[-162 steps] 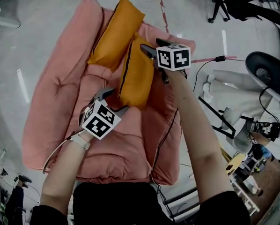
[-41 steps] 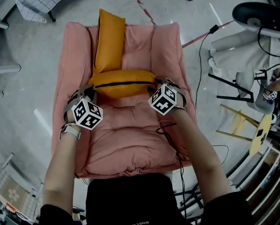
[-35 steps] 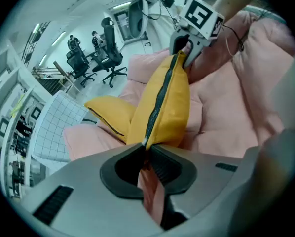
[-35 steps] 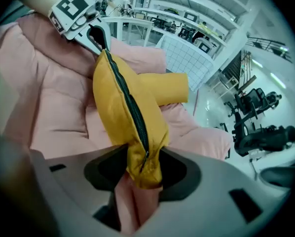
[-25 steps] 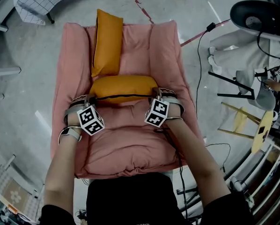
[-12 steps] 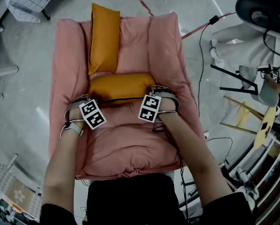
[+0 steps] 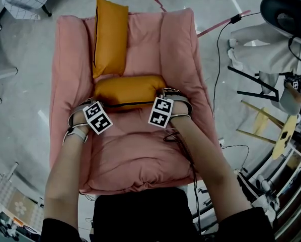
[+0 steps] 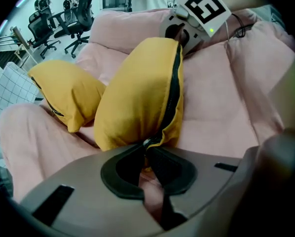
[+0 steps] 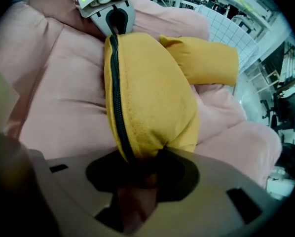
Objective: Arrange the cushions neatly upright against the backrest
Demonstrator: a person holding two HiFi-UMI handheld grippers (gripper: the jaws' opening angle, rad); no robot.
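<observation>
The cushion (image 7: 128, 88) sits, seemingly pinched, between left gripper (image 8: 147, 152) and right gripper (image 9: 140, 166).

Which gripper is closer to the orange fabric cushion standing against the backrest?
Left: the left gripper grips the lying orange cushion just beneath the standing cushion; the right gripper grips its far end.

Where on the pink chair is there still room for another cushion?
Free: the backrest right of the upright cushion, above the lying cushion; also the front of the seat. Crowded: the middle, where the left gripper and right gripper clamp the lying cushion.
</observation>
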